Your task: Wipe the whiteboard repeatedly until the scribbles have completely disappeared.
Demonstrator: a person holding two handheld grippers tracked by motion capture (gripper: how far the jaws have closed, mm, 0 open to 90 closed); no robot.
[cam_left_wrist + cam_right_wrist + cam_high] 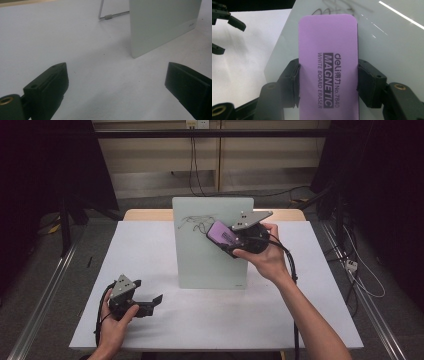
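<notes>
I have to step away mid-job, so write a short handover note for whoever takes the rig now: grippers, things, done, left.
Right gripper: shut on the purple rectangular magnetic whiteboard eraser, held against the upright pale glass whiteboard near its top.
Left gripper: open, nothing between its jaws, low over the white table, off the board's left corner.
Black scribbles at the board's top are not yet wiped.
Left to do: probably sweep the eraser over the scribbles until the board is clean, then set the eraser down.
</notes>
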